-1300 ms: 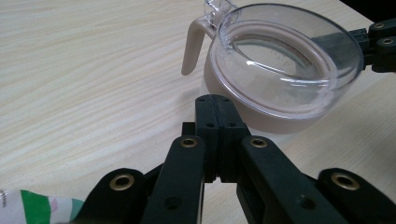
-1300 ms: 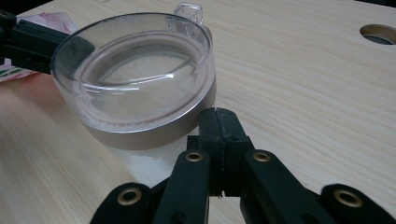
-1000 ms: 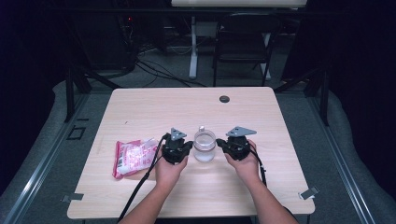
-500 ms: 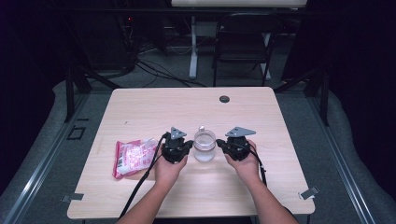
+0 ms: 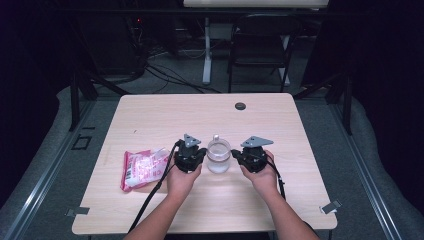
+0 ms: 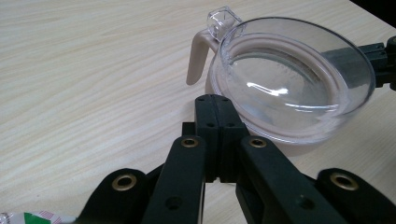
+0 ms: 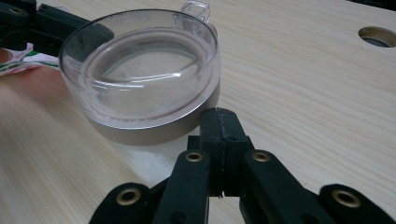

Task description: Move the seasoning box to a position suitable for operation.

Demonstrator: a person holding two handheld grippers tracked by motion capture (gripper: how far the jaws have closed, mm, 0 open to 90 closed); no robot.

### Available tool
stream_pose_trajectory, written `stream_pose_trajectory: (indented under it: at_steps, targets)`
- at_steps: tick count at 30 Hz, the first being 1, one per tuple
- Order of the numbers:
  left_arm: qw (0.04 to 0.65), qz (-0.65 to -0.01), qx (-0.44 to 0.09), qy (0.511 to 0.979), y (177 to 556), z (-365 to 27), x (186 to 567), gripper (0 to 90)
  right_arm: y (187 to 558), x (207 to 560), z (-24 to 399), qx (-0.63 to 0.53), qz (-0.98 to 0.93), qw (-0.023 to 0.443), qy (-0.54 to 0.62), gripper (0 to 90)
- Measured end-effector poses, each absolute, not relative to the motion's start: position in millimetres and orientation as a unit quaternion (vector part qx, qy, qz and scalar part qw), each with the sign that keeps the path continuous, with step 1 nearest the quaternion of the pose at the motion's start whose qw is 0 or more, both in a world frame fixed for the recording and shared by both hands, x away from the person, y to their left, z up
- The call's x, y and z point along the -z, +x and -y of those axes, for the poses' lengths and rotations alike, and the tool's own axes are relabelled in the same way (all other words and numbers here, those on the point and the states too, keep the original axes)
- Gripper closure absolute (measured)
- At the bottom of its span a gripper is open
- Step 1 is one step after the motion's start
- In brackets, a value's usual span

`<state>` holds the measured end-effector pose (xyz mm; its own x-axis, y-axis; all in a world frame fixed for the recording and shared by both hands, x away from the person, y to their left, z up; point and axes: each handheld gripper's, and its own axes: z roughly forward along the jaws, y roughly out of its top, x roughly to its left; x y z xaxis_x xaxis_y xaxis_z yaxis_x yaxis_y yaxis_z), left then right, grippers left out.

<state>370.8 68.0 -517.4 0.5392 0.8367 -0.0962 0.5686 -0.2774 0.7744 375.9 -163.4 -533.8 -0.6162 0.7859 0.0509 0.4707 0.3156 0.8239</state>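
Two hand-held grippers flank the clear jug (image 5: pixel 218 155), both with jaws pressed together on nothing.
From the high view I get the left hand-held gripper (image 5: pixel 198 156) and right hand-held gripper (image 5: pixel 239 156) just beside the jug mid-tabletop (image 5: pixel 280 130), plus a pink packet (image 5: pixel 142 167) to the left. Left gripper view adds the jug's beige handle (image 6: pixel 197 56); right gripper view adds its metallic base band (image 7: pixel 154 130) and the tabletop hole (image 7: pixel 377 36).

Dark lab or studio: lone table (image 5: pixel 150 115), floor cables (image 5: pixel 165 75), folding chair (image 5: pixel 260 45).
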Motion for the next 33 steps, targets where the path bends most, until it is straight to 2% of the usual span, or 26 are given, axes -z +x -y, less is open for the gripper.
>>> stream_pose_trajectory:
  at_steps: [11, 20, 33]
  targets:
    - [0.407, -0.440, -0.154, 0.786, 366.0, -71.6, 516.5, 90.0, 371.8, 532.2, 161.8, -0.423, -0.793, 0.187, 0.396, 90.0]
    - [0.393, -0.462, -0.168, 0.778, 372.7, -68.1, 520.5, 90.0, 376.5, 533.3, 164.4, -0.429, -0.788, 0.202, 0.393, 90.0]
    - [0.390, -0.467, -0.181, 0.773, 379.0, -62.7, 521.3, 90.0, 389.9, 533.8, 161.2, -0.441, -0.784, 0.197, 0.389, 90.0]
